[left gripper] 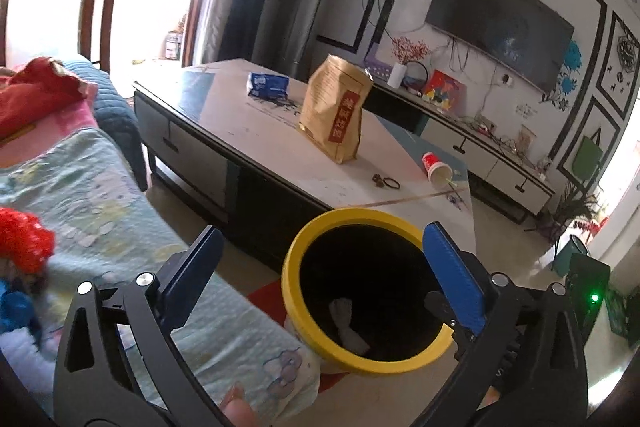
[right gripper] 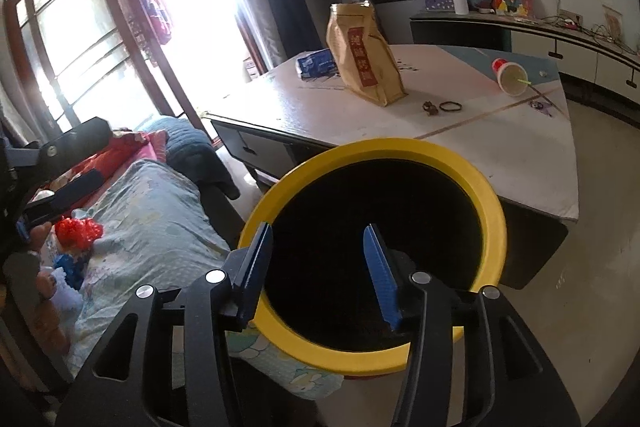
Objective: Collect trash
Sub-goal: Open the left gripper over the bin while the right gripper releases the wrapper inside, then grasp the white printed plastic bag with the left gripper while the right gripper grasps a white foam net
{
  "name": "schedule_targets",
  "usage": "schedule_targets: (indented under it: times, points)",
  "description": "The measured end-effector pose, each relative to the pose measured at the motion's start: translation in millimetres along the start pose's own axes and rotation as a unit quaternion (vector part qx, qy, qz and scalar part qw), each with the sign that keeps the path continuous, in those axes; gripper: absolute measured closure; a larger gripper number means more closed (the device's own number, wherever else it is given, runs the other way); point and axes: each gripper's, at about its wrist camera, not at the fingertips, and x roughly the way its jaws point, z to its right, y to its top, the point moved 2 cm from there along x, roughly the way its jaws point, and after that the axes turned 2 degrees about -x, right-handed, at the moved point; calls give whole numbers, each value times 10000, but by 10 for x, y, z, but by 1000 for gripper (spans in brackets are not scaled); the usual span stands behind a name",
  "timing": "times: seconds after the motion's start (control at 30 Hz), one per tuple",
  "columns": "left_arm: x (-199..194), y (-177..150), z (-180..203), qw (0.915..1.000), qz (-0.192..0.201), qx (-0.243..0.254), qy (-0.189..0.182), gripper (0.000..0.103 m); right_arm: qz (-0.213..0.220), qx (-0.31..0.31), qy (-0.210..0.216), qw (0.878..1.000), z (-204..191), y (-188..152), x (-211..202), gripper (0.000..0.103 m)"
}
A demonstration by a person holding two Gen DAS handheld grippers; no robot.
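- Left gripper (left gripper: 320,267) was spread wide, empty, above the yellow-rimmed bin (left gripper: 308,339).
- Right gripper (right gripper: 318,267) gaped, empty, over the bin mouth.
- Red cup (left gripper: 437,169) lay on the table (left gripper: 280,147), well apart.

The pale surface (left gripper: 280,147) carries a brown paper bag (left gripper: 335,109); beyond it a blue packet (left gripper: 267,85), nearer a tipped red cup (left gripper: 437,169) and hair ring (left gripper: 391,182).

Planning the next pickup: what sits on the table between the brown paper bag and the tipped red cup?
A black hair tie and a small dark clump beside it lie between the brown paper bag and the red cup. The right wrist view shows it best.
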Motion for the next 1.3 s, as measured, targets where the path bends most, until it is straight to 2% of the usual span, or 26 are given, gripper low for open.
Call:
schedule_targets:
  times: [0.4, 0.73, 1.07, 1.3]
  points:
    - [-660, -11, -439, 9974, 508, -132, 487, 11, 14, -380, 335, 9987, -365, 43, -33, 53]
    - [-990, -32, -816, 9934, 770, -406, 751, 11, 104, -875, 537, 9947, -859, 130, -76, 52]
    - [-1320, -12, -1249, 9868, 1011, -652, 1084, 11, 185, -1122, 1093, 9875, -1382, 291, -145, 51]
    - [-1550, -4, -1544, 9805, 1178, -786, 1359, 11, 135, -1473, 1435, 9785, -1902, 251, -134, 49]
